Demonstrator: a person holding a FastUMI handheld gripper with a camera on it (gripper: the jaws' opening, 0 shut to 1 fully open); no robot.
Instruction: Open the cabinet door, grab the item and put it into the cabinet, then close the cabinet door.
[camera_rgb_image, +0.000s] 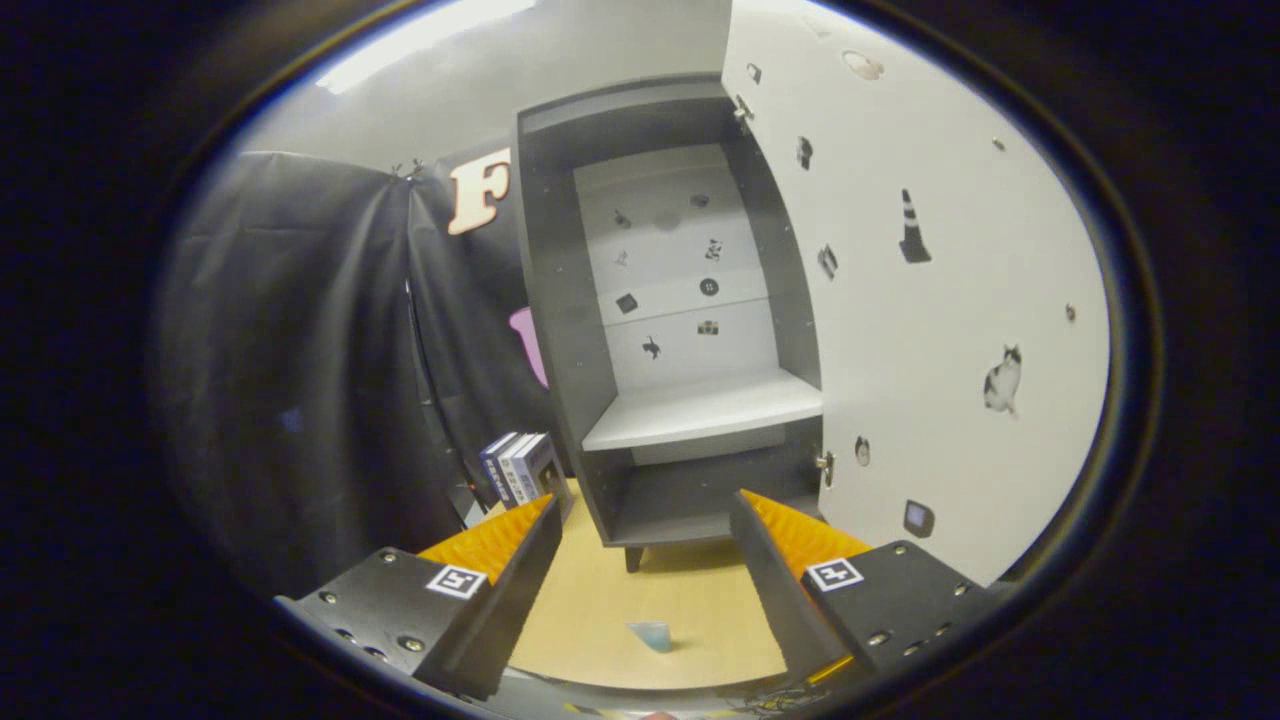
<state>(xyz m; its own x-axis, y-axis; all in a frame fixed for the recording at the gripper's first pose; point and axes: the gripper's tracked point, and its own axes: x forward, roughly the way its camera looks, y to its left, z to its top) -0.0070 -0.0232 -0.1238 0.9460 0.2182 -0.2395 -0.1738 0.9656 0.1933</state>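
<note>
Claw (645, 545) fingers spread wide, holding nothing. Small pale blue item (651, 634) lay on the tabletop (600, 610) between the fingers, untouched, at 6 o'clock from the cabinet (690, 330). Cabinet door (930, 300) stood open at 3 o'clock; white shelf (705, 410) bare. Books (520, 468) at 9 o'clock of the cabinet base.

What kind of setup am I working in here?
Probably a staged recording booth, not a home: black cloth wall, a dark cabinet on a wooden tabletop, its white door open and dotted with stickers. The gripper is open, its fingers empty, just short of the cabinet.
</note>
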